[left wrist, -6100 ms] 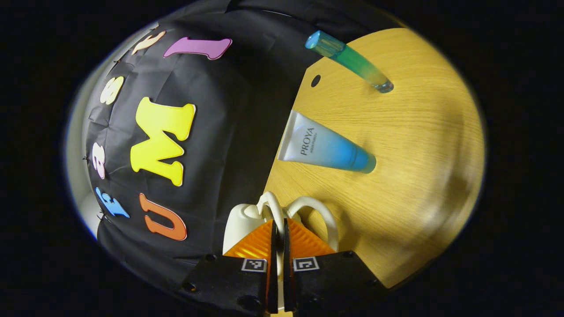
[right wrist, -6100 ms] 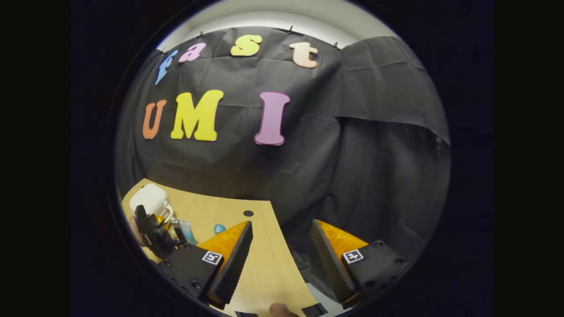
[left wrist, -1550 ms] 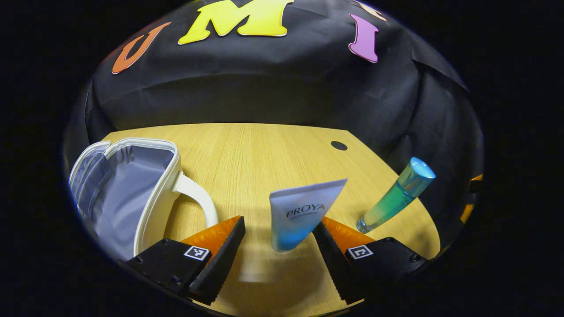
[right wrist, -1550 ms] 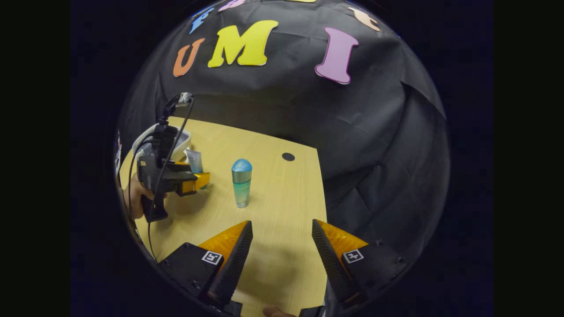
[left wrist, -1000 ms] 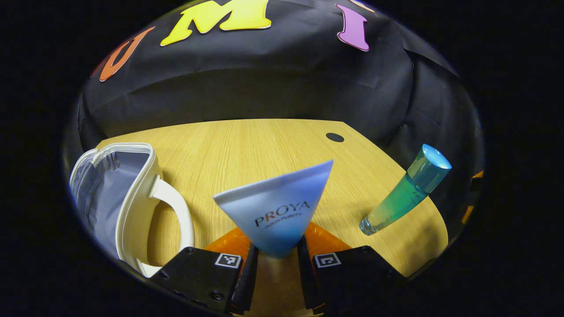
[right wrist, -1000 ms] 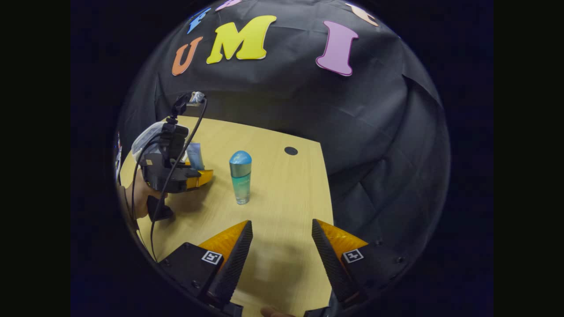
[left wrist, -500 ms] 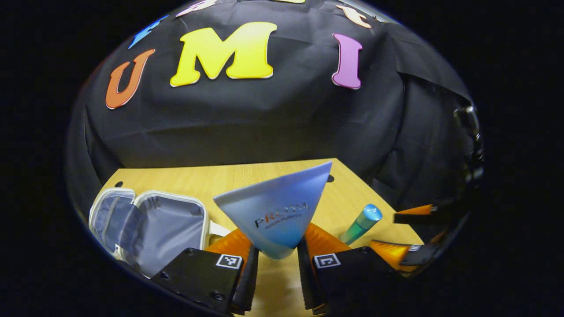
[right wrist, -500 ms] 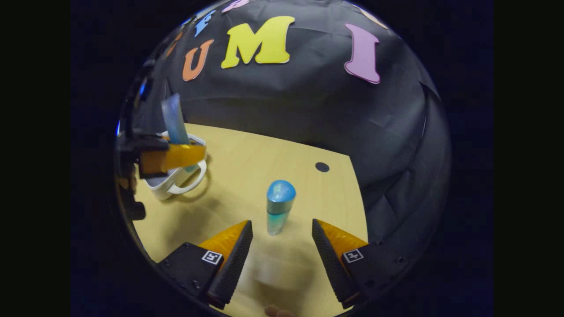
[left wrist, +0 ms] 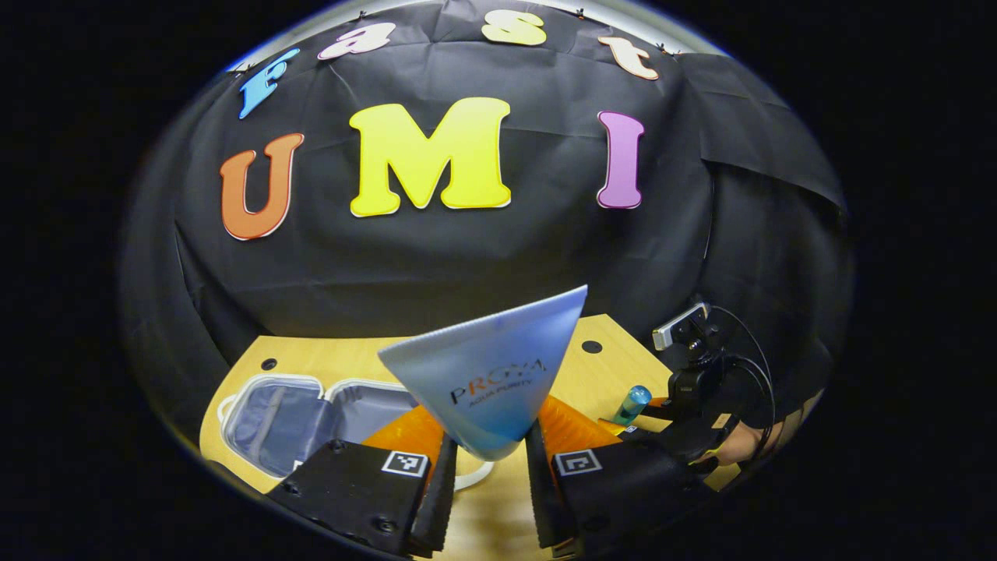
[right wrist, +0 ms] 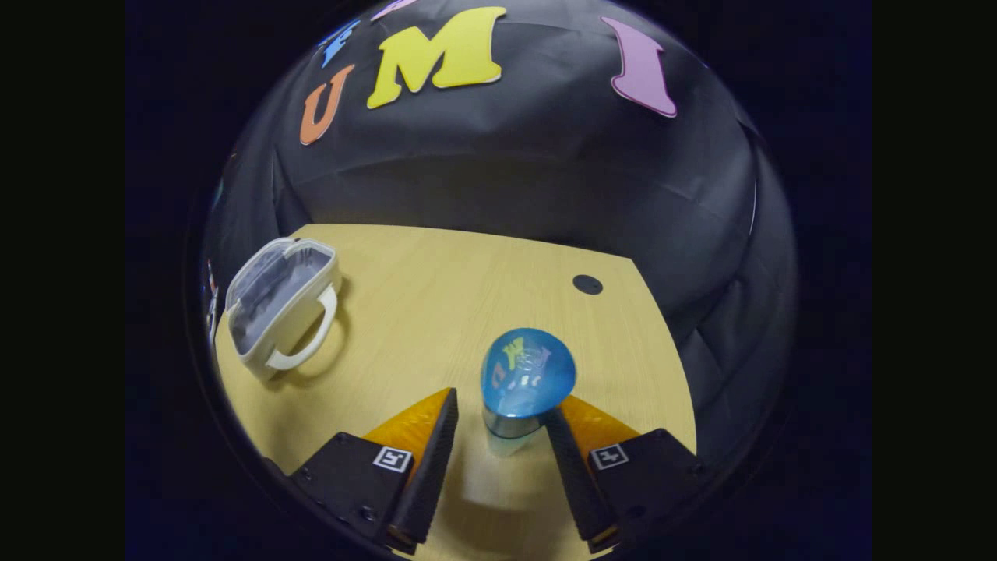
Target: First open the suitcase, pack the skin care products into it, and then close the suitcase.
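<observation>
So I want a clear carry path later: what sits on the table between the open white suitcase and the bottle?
Nothing: in the right gripper view, only bare wooden table separates the suitcase from the bottle.

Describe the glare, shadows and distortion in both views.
Right gripper view: bottle cap mirrors coloured glints; soft shadow beneath it on the table; fisheye bows the table's edge. Left gripper view: tube looms wide, evenly lit; suitcase looks small.
</observation>
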Demonstrator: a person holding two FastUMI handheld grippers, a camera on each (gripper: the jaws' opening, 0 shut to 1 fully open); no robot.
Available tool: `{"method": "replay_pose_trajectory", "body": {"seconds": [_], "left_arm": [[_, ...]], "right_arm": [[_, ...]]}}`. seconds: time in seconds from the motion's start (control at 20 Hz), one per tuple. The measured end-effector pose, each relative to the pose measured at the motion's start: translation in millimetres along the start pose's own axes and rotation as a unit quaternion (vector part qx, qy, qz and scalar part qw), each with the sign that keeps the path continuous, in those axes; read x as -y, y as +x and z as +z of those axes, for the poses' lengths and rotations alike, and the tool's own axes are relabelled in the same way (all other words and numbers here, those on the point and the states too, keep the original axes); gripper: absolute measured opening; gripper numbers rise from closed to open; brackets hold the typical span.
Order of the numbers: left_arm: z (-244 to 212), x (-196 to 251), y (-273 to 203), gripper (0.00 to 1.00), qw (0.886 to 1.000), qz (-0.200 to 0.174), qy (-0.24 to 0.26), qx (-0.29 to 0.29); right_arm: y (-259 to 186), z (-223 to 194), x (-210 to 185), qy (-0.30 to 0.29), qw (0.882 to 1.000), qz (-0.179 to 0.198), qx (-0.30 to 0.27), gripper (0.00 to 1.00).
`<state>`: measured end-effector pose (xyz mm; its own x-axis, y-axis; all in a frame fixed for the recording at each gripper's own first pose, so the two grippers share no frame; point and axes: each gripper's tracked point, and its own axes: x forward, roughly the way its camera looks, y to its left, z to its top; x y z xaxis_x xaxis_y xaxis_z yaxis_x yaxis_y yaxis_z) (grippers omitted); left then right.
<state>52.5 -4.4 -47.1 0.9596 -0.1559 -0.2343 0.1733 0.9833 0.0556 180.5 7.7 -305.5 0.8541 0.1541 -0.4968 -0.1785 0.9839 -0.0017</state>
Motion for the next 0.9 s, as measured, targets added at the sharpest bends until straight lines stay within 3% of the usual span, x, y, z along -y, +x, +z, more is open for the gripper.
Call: {"method": "replay_pose_trajectory", "body": {"seconds": [0.1, 0.2, 0.4, 0.9], "left_arm": [[2, -16, -12, 0.45, 1.0, 0.012, 0.006, -0.005], [5, -29, -22, 0.45, 1.0, 0.018, 0.003, -0.003], [18, -61, -32, 0.45, 1.0, 0.026, 0.0, 0.008], [-27, -150, -30, 0.45, 0.999, 0.046, -0.026, -0.012]], "right_arm": [[6, 0, 7, 0.013, 1.0, -0.013, 0.0, 0.58], [8, 0, 6, 0.021, 1.0, -0.011, 0.002, 0.43], [-8, 0, 6, 0.0, 1.0, -0.019, 0.0, 0.36], [-121, 65, -36, 0.007, 0.998, -0.008, 0.063, 0.37]]}}
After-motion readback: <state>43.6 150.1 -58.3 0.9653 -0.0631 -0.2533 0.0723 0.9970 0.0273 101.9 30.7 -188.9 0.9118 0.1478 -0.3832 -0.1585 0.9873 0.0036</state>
